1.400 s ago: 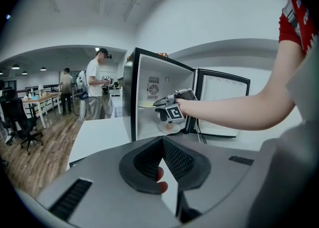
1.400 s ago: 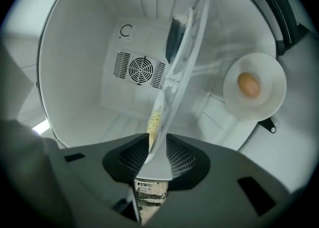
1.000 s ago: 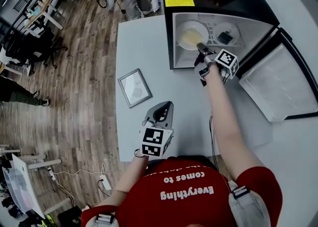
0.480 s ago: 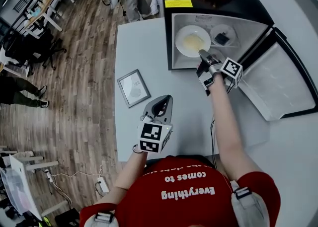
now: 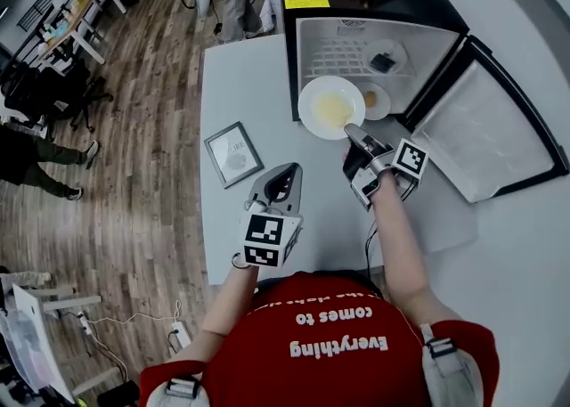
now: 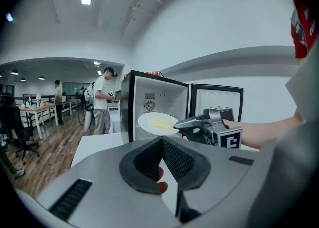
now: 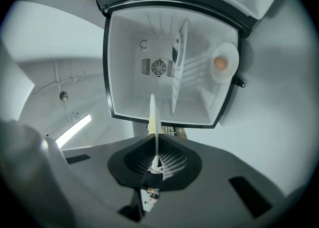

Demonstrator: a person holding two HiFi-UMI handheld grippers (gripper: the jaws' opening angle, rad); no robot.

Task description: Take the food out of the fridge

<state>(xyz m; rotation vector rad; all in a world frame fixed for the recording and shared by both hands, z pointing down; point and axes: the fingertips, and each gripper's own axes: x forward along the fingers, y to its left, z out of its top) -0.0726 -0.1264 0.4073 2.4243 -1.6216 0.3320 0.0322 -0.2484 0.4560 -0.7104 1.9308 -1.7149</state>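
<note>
**A:** Head view first. The right arm is stretched out ahead with the forearm bare, and the right claw point(image 5: 350, 134) pinches the near rim of the white plate point(image 5: 331, 108).

**B:** Yellow food point(image 5: 332, 110) sits on it. The plate is right at the open mouth of the fridge point(image 5: 356, 44), above the table point(image 5: 240, 76).

**A:** The left arm is bent and tucked near the body. The left claw point(image 5: 283, 184) hangs over the table, near the picture frame point(image 5: 232, 154), and it's aimed towards the fridge.

**B:** Left gripper view now. That claw's jaws are pressed together at the tips with nothing between them. Beyond them the plate is held level in front of the fridge.

**A:** Right gripper view. The plate shows edge-on as a thin white line, its rim clamped between the jaws. The fridge looks tipped on its side here.

**B:** A small plate point(image 7: 224, 62) with something orange on it is inside the fridge.
</note>
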